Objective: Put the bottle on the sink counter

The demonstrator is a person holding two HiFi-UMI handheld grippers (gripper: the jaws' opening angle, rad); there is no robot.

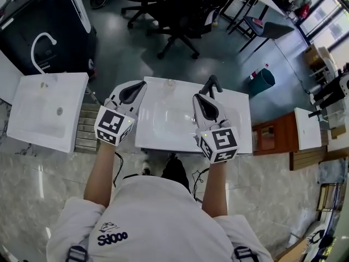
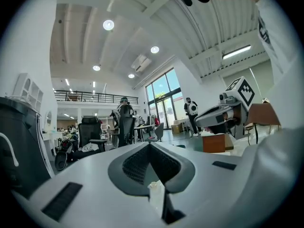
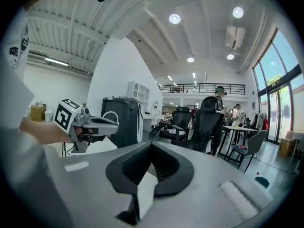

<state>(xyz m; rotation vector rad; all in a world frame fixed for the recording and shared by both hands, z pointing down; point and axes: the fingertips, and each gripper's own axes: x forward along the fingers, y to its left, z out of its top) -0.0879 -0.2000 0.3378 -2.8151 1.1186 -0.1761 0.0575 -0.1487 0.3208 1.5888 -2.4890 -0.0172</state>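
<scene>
White sink counter (image 1: 240,119) bears what seems a small clear bottle (image 1: 170,82) on its back rim, left gripper (image 1: 140,86) and right gripper (image 1: 199,98) hovering above with jaws closed, empty; the shirt (image 1: 147,217) reads "Sdooo".

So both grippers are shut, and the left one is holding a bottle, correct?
Not quite. The left gripper is shut but empty: the left gripper view shows its fingers closed together with nothing between them. The right gripper is shut too.
</scene>
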